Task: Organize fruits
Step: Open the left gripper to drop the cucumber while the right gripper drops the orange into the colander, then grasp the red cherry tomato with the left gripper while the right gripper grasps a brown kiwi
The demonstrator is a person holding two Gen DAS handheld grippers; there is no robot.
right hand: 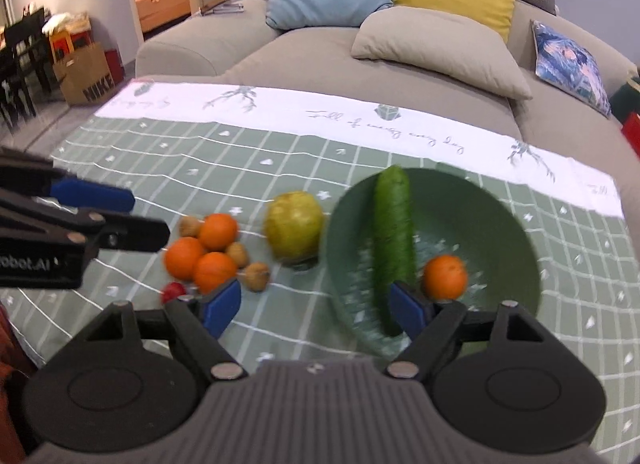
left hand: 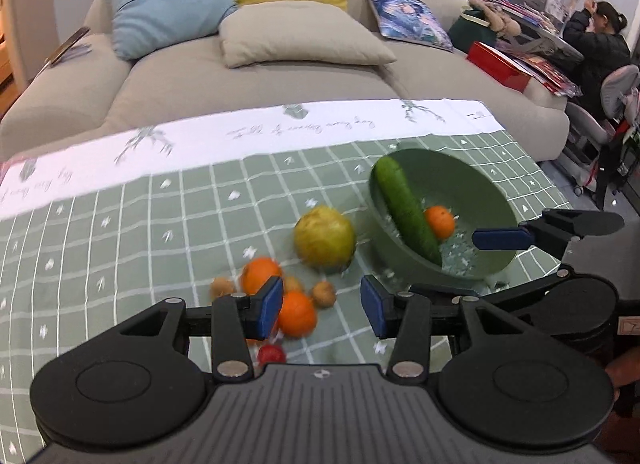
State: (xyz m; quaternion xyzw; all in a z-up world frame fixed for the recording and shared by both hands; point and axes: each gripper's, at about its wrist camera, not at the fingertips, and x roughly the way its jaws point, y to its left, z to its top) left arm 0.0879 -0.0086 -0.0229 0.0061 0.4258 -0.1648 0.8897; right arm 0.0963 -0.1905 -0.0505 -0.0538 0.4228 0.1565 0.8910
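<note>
A green bowl (right hand: 500, 232) on the checked tablecloth holds a cucumber (right hand: 394, 240) and one orange (right hand: 445, 277); it also shows in the left wrist view (left hand: 480, 191). Left of it lie a yellow-green pear (right hand: 294, 227), three oranges (right hand: 208, 254), several small brown fruits (right hand: 256, 275) and a small red fruit (right hand: 173, 291). My left gripper (left hand: 322, 306) is open and empty just above the oranges (left hand: 296, 314). My right gripper (right hand: 314, 310) is open and empty, its right finger over the bowl's near rim.
A grey sofa (left hand: 256, 75) with blue, yellow and beige cushions stands behind the table. A person (left hand: 600, 47) sits at a cluttered desk at far right. A Nike paper bag (right hand: 90, 77) stands on the floor at left.
</note>
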